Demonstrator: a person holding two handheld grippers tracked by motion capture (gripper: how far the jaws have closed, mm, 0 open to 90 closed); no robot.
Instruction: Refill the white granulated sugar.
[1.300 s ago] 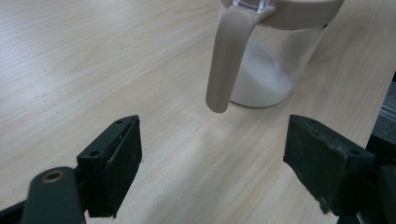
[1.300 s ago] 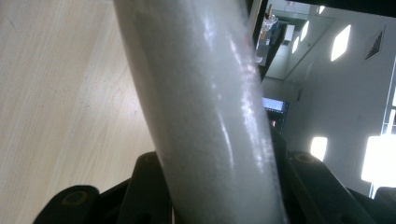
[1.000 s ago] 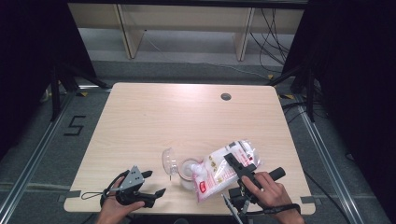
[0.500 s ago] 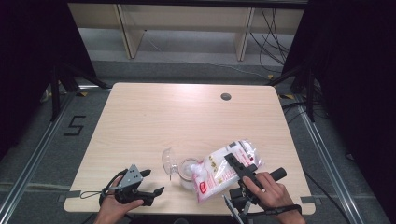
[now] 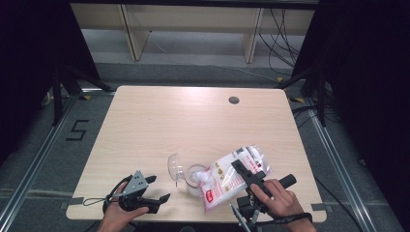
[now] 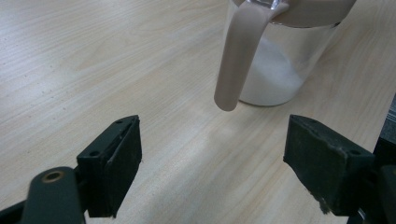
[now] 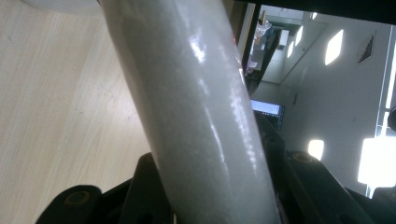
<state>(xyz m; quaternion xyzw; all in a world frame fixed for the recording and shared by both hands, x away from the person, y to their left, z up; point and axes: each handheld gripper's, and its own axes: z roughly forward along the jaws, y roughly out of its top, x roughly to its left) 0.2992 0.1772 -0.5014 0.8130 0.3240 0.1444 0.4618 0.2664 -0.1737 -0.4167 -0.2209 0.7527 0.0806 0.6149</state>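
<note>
So the right tool [image 5: 243, 172] has its jaws clamped on a clear plastic bag [image 5: 231, 178] full of fine white grains, tipped down over a glass jar [image 5: 196, 177] near the front edge of the tabletop [image 5: 193, 121]. The bag has a red label at its lower end, and its mouth sits right at the jar's opening. It's soft and crinkly, with shiny creases where it's squeezed.

The jar is a see-through cylinder with a hinged lid [image 5: 173, 166] flipped open to its left, a clear dome shape. From the left tool's camera you get the jar [image 6: 275, 60] up close: smooth glass walls, a white heap of grains in the bottom, and a pale rounded strap or clasp [image 6: 240, 51] hanging down the front of it, which the high view is too small to show.

The right tool's camera has the bag [image 7: 196, 116] as a fat glossy roll running up between the jaws, grainy white under the film, with the wood grain beside it.

The left tool [image 5: 153, 189] sits low by the front left of the tabletop, well apart from the jar, jaws spread wide with nothing between them. Its pads [image 6: 114, 163] are chunky black blocks. The tabletop is light wood laminate with rounded corners and a small round cable hole [image 5: 234, 100] at the back.
</note>
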